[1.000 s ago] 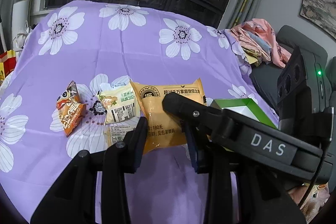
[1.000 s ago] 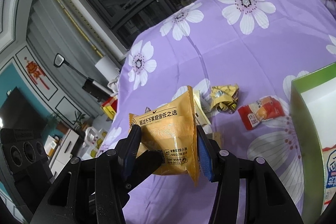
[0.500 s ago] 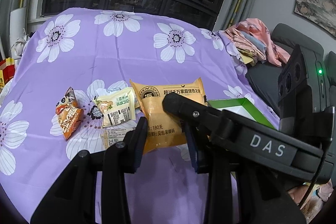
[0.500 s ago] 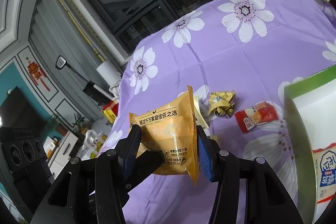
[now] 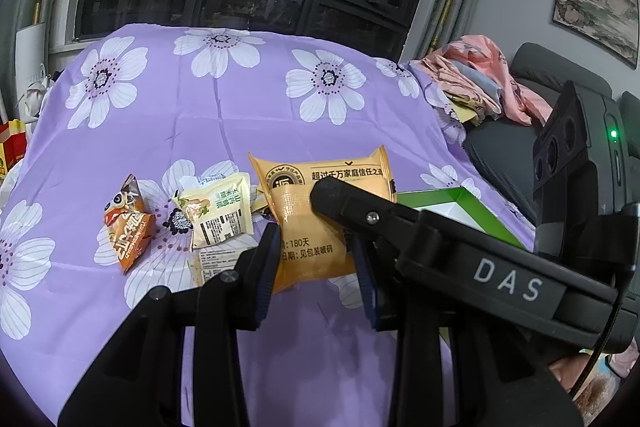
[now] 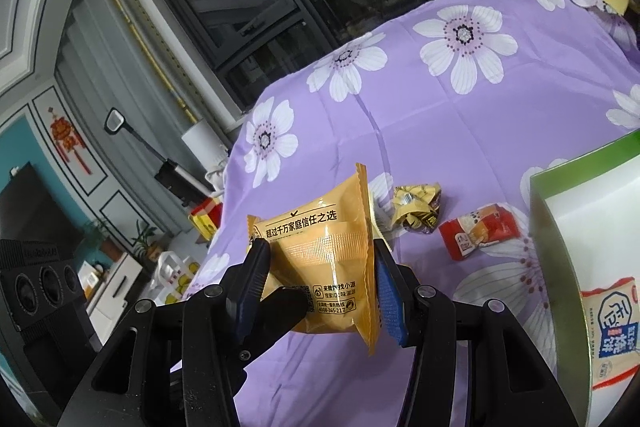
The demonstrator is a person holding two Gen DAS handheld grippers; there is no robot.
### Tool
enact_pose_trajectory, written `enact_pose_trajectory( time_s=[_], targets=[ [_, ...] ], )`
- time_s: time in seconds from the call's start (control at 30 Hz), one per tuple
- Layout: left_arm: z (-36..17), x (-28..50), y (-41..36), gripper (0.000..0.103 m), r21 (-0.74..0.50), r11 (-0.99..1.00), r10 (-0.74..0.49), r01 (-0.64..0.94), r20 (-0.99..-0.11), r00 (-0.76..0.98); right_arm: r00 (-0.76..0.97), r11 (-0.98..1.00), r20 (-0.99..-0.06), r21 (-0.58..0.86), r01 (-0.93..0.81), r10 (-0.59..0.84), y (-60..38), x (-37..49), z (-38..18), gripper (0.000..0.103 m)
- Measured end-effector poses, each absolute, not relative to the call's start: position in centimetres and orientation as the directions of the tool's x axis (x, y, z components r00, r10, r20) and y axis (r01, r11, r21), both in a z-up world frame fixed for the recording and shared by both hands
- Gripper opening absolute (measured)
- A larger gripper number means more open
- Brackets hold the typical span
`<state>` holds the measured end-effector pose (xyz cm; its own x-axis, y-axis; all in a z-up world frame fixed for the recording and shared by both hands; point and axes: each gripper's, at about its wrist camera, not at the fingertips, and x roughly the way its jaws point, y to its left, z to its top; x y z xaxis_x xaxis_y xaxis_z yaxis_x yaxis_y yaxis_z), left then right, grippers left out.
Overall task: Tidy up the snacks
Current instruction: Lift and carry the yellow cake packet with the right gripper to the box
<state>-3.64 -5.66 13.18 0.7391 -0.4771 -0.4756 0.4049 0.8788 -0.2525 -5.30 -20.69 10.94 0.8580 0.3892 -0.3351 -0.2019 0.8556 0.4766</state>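
Observation:
Both grippers hold one orange snack packet (image 5: 308, 227) in the air above the purple flowered cloth (image 5: 200, 115). My left gripper (image 5: 316, 263) is shut on its lower part. My right gripper (image 6: 316, 287) is shut on the same packet (image 6: 324, 259), and its arm crosses the left wrist view. A green-edged white box (image 6: 560, 227) stands at the right, with a red-and-white packet (image 6: 612, 327) inside; the box also shows in the left wrist view (image 5: 472, 211).
On the cloth lie a cream packet (image 5: 218, 211), an orange-brown packet (image 5: 128, 227), a crumpled gold wrapper (image 6: 416, 207) and a red packet (image 6: 476, 231). Pink clothes (image 5: 480, 75) are piled on a grey sofa at the right.
Both grippers have risen a little with the orange packet, still held between them. The box has slid further to the right in the right wrist view.

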Motion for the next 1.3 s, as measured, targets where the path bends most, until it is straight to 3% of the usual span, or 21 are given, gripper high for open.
enact_pose_trajectory(
  time_s=[0.97, 1.3],
  targets=[
    [14.3, -5.2, -8.2, 0.034, -0.285, 0.807, -0.591, 0.517, -0.398, 0.702, 0.920, 0.928, -0.320, 0.358, -0.106, 0.228, -22.5, -9.1, 13.1, 0.054],
    [15.6, -5.1, -12.8, 0.034, -0.284, 0.765, -0.643, 0.578, -0.390, 0.659, 0.942, 0.920, -0.291, 0.390, -0.043, 0.167, -27.2, -10.6, 14.0, 0.054]
  ],
)
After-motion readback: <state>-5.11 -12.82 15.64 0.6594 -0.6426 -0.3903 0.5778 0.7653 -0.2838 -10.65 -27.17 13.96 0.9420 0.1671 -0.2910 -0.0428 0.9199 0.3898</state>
